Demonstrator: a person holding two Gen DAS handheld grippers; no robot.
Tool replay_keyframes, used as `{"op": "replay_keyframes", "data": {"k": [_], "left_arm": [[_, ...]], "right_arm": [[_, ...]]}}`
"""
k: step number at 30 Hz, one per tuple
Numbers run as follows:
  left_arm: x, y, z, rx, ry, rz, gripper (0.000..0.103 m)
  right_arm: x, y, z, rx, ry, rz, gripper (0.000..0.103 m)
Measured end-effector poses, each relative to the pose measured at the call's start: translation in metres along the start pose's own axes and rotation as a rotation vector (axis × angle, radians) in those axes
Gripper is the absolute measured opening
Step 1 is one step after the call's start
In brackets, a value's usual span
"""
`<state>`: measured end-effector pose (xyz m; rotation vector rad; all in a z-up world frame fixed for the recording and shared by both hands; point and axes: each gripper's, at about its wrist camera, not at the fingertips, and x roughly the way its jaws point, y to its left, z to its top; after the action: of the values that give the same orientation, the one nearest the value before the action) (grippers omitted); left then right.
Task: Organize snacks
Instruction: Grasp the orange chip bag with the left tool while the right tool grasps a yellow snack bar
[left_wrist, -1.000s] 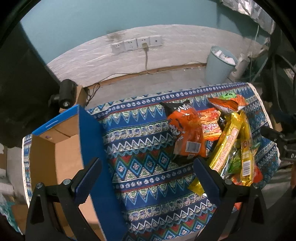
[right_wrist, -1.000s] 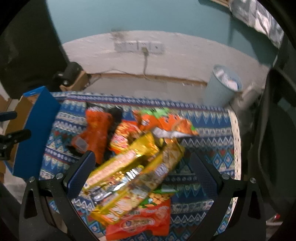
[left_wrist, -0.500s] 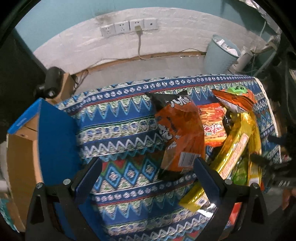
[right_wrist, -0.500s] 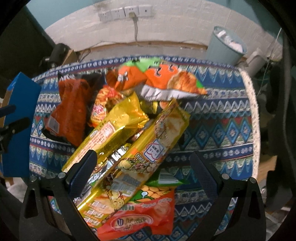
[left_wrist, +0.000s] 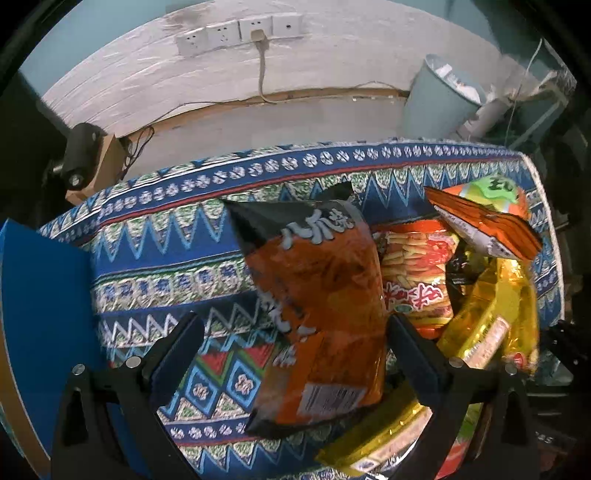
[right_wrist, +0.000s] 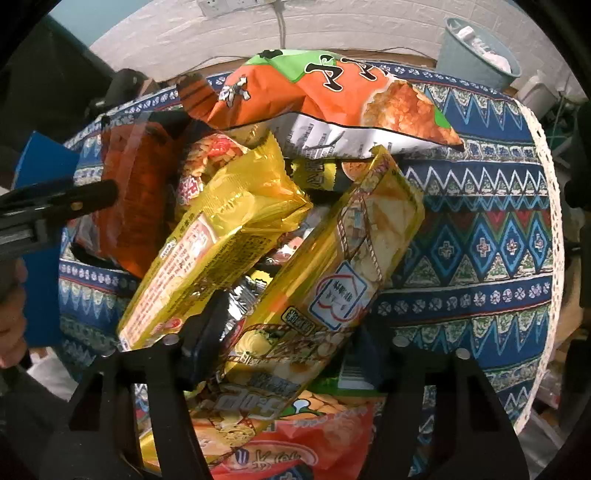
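A heap of snack bags lies on a patterned blue tablecloth (left_wrist: 159, 258). My left gripper (left_wrist: 291, 350) is open, its fingers on either side of the lower part of an orange-and-black chip bag (left_wrist: 317, 295). My right gripper (right_wrist: 284, 343) is open, its fingers straddling a long gold cracker packet (right_wrist: 332, 273), with a second gold packet (right_wrist: 218, 240) to its left. An orange-and-green bag (right_wrist: 332, 92) lies on top at the back. A red bag (right_wrist: 280, 446) lies lowest in the right wrist view. The left gripper also shows in the right wrist view (right_wrist: 55, 206).
A blue cardboard box (left_wrist: 40, 314) stands at the table's left end. A red noodle-snack bag (left_wrist: 413, 273) lies beside the chip bag. A pale blue bin (left_wrist: 439, 99) stands on the floor behind the table, below a wall socket strip (left_wrist: 240, 33).
Both grippers have moved forward and down onto the heap. The left fingers now flank the orange chip bag; the right fingers now flank the gold cracker packet.
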<state>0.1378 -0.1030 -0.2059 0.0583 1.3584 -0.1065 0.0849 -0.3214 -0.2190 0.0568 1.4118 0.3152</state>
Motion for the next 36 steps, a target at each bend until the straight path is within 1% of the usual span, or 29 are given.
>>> {"op": "replay_keyframes", "data": {"k": [1, 2, 6, 7, 8, 9, 10, 11, 13, 14, 17, 25, 28, 30, 34, 36], "left_arm": [[0.006, -0.002, 0.001, 0.008, 0.011, 0.011, 0.100], [0.009, -0.002, 0.001, 0.010, 0.018, 0.013, 0.100], [0.022, -0.001, 0.001, 0.007, 0.040, -0.021, 0.100], [0.022, 0.000, -0.001, 0.005, 0.032, -0.035, 0.097], [0.022, 0.001, -0.002, 0.005, 0.023, -0.045, 0.089], [0.022, 0.001, -0.003, 0.003, 0.013, -0.060, 0.084], [0.022, 0.003, -0.004, -0.001, 0.007, -0.080, 0.070], [0.021, 0.003, -0.005, -0.004, 0.006, -0.091, 0.064], [0.018, 0.003, -0.008, 0.007, -0.007, -0.081, 0.062], [0.016, 0.002, -0.009, 0.021, -0.017, -0.078, 0.057], [0.009, -0.005, -0.020, 0.065, -0.030, -0.050, 0.053], [-0.021, -0.007, -0.043, 0.126, -0.084, -0.024, 0.052], [-0.030, -0.003, -0.049, 0.130, -0.095, -0.012, 0.052], [-0.036, 0.002, -0.055, 0.120, -0.099, -0.018, 0.052], [-0.049, 0.009, -0.060, 0.110, -0.114, -0.012, 0.052], [-0.059, 0.008, -0.061, 0.113, -0.128, -0.002, 0.052]], "right_arm": [[0.000, 0.001, 0.001, 0.001, -0.005, 0.005, 0.052], [-0.002, -0.001, 0.001, 0.006, -0.013, 0.013, 0.050], [-0.007, -0.009, 0.001, 0.028, -0.023, 0.035, 0.045], [-0.009, -0.011, 0.001, 0.031, -0.028, 0.036, 0.044], [-0.011, -0.012, 0.001, 0.031, -0.035, 0.032, 0.043], [-0.014, -0.014, 0.001, 0.028, -0.038, 0.030, 0.042], [-0.017, -0.014, 0.001, 0.027, -0.044, 0.028, 0.041], [-0.019, -0.015, 0.001, 0.024, -0.050, 0.023, 0.040], [-0.023, -0.016, 0.000, 0.016, -0.060, 0.008, 0.038], [-0.025, -0.016, -0.001, 0.011, -0.064, -0.005, 0.037], [-0.029, -0.018, -0.001, 0.004, -0.076, -0.033, 0.033], [-0.045, -0.014, -0.009, 0.002, -0.114, -0.053, 0.031], [-0.049, -0.011, -0.014, 0.003, -0.127, -0.059, 0.031], [-0.054, -0.010, -0.017, 0.002, -0.139, -0.060, 0.031], [-0.072, -0.004, -0.024, -0.019, -0.183, -0.080, 0.031], [-0.082, 0.003, -0.028, -0.029, -0.207, -0.075, 0.031]]}}
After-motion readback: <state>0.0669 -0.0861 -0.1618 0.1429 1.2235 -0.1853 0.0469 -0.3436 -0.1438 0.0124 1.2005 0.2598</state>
